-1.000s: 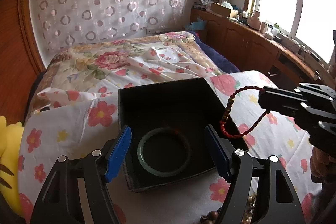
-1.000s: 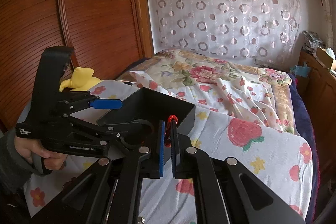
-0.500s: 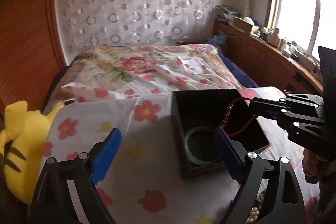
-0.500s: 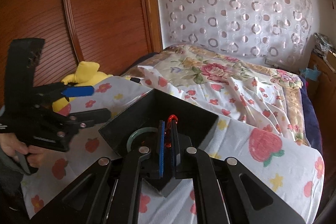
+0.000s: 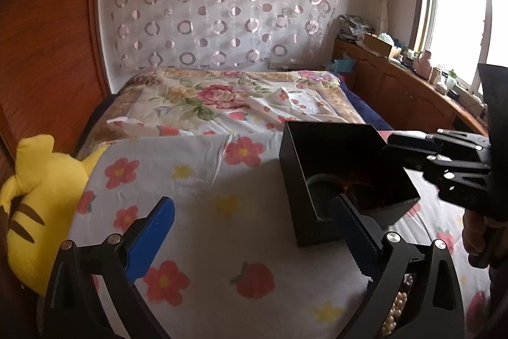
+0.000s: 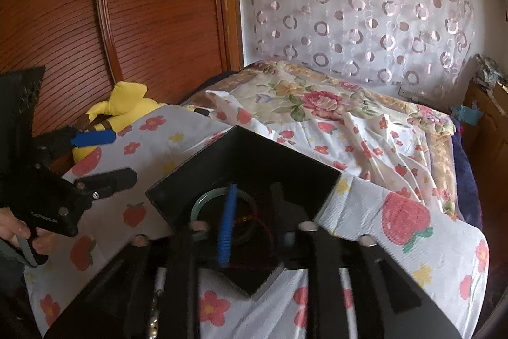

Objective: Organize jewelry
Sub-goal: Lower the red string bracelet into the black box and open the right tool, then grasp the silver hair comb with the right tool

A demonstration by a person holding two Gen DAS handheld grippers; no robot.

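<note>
A black open box sits on the flowered sheet. On its floor lie a pale green jade bangle and a red beaded bracelet. My right gripper hangs over the box; its jaws are opening and the pads stand clear of the bracelet below them. In the left wrist view the same gripper reaches over the box's right wall. My left gripper is left of the box, jaws opening wide, with only sheet between its blue pads.
A yellow plush toy lies at the bed's left edge against the wooden wardrobe. Pearl beads show under my left gripper's right finger. A crumpled floral quilt covers the bed beyond the box. A wooden cabinet runs under the window.
The right gripper let go of the red bracelet, which dropped into the box. The left gripper swung left, off the box, and spread wider.
</note>
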